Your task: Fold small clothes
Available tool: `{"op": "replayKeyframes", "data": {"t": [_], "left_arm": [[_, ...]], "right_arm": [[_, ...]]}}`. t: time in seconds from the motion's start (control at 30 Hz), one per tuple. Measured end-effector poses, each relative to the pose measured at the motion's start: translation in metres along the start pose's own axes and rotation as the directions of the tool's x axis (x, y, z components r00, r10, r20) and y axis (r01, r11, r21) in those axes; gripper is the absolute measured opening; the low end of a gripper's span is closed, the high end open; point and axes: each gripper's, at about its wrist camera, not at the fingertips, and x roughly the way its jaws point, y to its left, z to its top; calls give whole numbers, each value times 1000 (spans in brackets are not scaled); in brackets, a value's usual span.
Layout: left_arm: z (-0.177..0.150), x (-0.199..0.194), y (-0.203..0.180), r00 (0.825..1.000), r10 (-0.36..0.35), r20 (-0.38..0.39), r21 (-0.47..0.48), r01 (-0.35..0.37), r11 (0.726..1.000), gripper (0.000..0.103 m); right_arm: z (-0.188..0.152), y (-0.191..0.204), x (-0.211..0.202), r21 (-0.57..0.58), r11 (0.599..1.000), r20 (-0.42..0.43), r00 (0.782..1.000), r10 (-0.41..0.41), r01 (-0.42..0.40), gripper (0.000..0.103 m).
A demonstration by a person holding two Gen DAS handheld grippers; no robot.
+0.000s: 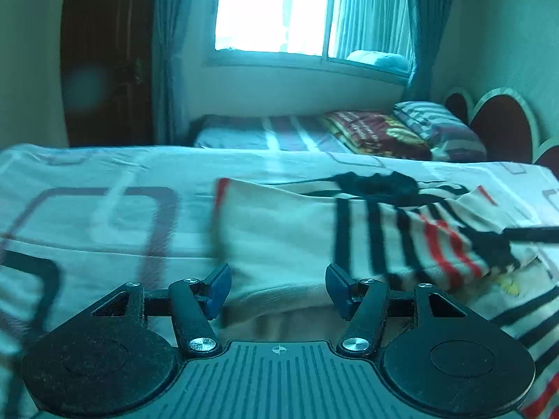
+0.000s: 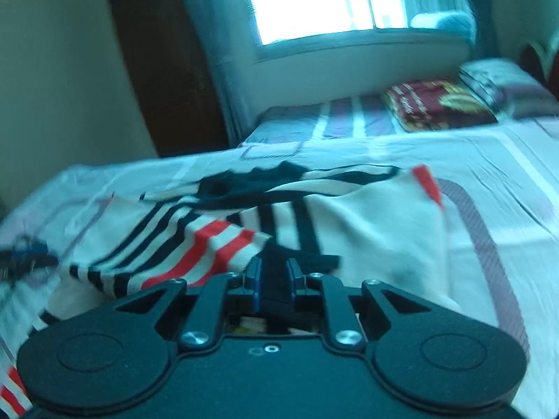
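Both wrist cameras ride low over the bed, tilted down, facing the window. Each looks closely past its own claw. They share the striped garment, the far bed and the window wall.

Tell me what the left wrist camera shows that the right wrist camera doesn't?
Only the left view: the left tongs with jaws apart, nothing clamped, the shirt's plain edge lying just ahead of them, and the headboard clearly.

Only the right view: the right tongs nearly closed, pinching a dark fold of the shirt.

Both: the striped shirt spread on the bed, the window, the dark door, and a red cushion beside a pillow on the second bed.
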Motion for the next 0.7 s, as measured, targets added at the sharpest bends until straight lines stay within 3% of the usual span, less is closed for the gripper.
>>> {"op": "replayKeyframes", "data": {"t": [0.1, 0.13, 0.23, 0.47, 0.5, 0.57, 0.7], "left_arm": [[-19, 33, -11, 996, 15, -92, 49, -10, 999, 60], [-24, 32, -15, 998, 21, -61, 89, -16, 996, 60], [-21, 29, -19, 996, 29, -81, 134, -18, 991, 60], [-6, 28, -23, 995, 33, -98, 128, -20, 992, 62], [-1, 26, -25, 996, 33, -79, 122, -24, 992, 79], [11, 20, -33, 999, 42, 5, 129, -42, 991, 103], [47, 45, -37, 996, 81, 47, 153, -88, 984, 103]], "right_arm": [[-8, 10, 18, -61, 996, -65, 996, -67, 63, 13], [-12, 9, 22, -67, 995, -74, 994, -77, 72, 13], [-10, 5, 16, -49, 997, -62, 996, -59, 56, 16], [-4, -4, 20, -13, 999, -78, 996, -51, 50, 19], [-2, -3, 17, -7, 999, -60, 997, -50, 50, 22], [2, -1, 17, 1, 999, -30, 999, -34, 34, 26], [20, 9, 34, -17, 1000, -21, 1000, -19, 18, 28]]}}
